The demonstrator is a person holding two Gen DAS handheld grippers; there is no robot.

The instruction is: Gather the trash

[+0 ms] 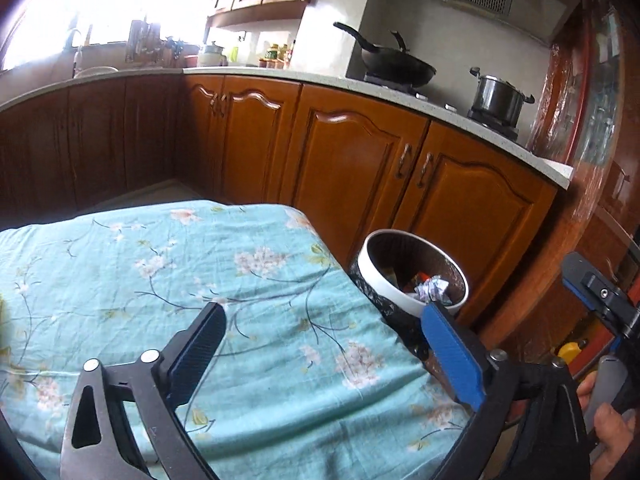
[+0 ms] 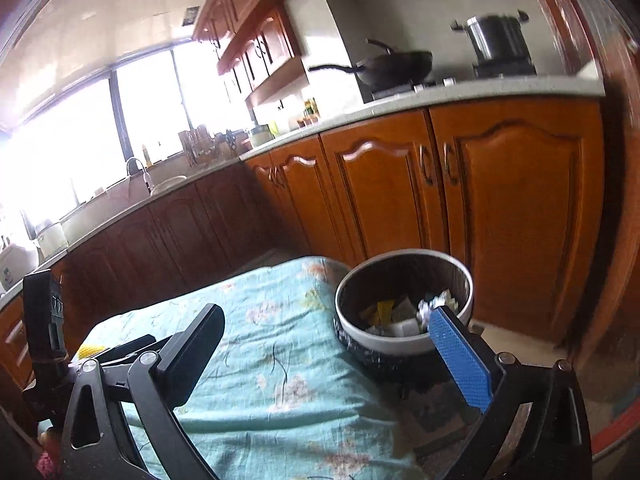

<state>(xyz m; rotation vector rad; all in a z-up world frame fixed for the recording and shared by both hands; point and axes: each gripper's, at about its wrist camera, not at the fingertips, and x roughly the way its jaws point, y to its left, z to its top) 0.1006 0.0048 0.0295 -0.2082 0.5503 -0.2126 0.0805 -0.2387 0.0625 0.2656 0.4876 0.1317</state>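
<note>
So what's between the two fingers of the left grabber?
Nothing is held: the left gripper is open. In the left wrist view, only the flowery blue cloth shows between its fingers, with the trash bin just beyond the blue one.

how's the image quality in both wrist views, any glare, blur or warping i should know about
Left wrist view: the window is blown out white and washes over the sink corner; the countertop bows from fisheye; the trash bin is fairly sharp. Right wrist view: window glare floods the left side; the steel pot and wok are motion-smeared; the cabinets curve.
</note>
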